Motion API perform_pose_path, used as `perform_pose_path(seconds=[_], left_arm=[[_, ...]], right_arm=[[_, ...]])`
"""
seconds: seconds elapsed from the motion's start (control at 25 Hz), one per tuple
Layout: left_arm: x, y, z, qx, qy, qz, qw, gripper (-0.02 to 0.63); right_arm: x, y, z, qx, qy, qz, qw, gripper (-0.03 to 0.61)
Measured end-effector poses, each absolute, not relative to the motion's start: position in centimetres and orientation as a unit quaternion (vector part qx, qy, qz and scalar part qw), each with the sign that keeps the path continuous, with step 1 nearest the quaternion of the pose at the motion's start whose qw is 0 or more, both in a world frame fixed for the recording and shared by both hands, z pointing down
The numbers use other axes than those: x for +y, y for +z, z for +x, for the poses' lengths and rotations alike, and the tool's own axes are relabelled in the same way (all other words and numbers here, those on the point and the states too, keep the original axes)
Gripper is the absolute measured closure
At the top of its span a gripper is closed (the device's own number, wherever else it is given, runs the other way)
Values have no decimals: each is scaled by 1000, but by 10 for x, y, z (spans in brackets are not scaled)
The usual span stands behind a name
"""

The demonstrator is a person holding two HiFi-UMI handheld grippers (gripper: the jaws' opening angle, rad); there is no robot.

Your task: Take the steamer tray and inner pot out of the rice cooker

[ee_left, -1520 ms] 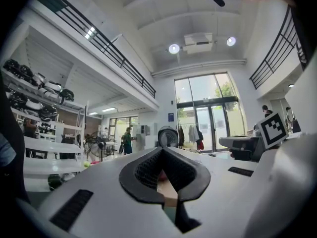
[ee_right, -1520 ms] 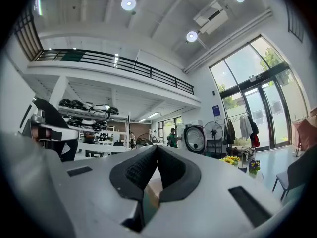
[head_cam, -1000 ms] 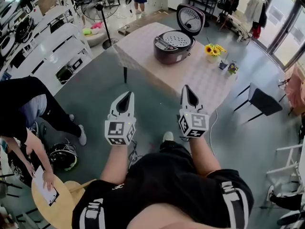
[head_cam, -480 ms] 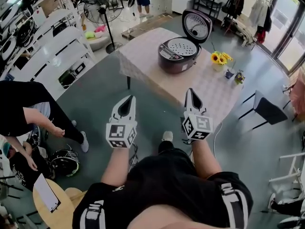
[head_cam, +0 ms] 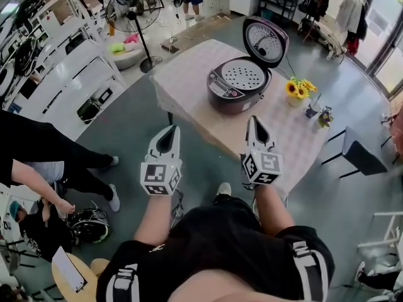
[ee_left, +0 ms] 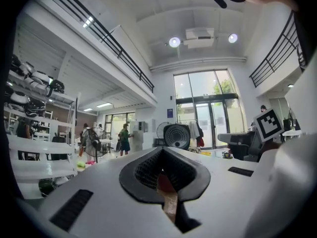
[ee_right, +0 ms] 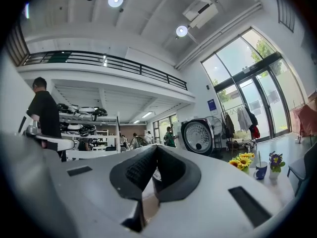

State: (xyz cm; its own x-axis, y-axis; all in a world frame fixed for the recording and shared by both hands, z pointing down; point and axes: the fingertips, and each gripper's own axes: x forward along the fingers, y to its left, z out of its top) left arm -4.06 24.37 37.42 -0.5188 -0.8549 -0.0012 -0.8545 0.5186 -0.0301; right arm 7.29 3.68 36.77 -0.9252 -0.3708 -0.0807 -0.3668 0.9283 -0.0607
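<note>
Big open lab/studio space, not a home: mezzanine railing [ee_right: 104, 61], tall glass doors [ee_left: 208, 108], white storage racks [head_cam: 69, 61], floor fan [head_cam: 128, 5], bench [head_cam: 189, 68] w/ rice cooker [head_cam: 239, 83].

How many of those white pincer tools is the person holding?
2: the left gripper at the head view's left and the right gripper at its right, side by side, both shut and empty, pointing toward the rice cooker. None seems hidden.
</note>
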Motion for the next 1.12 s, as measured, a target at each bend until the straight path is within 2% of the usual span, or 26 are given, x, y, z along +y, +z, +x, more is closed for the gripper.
perform_pose_path(seconds=[0.44,0.8,1.12], left_arm=[[95,366,-130,855,-13,-519,-10,621],[-5,336,-146,806,16,-592,10,621],[-83,339,-190,747,-10,-665,24,621]], right_arm=[[-97,359,1,977,-18,-209,22,580],[-162,365,-5,967,-12,-254,8,580],[-209,374,-12,935,-19,-354,18,580]])
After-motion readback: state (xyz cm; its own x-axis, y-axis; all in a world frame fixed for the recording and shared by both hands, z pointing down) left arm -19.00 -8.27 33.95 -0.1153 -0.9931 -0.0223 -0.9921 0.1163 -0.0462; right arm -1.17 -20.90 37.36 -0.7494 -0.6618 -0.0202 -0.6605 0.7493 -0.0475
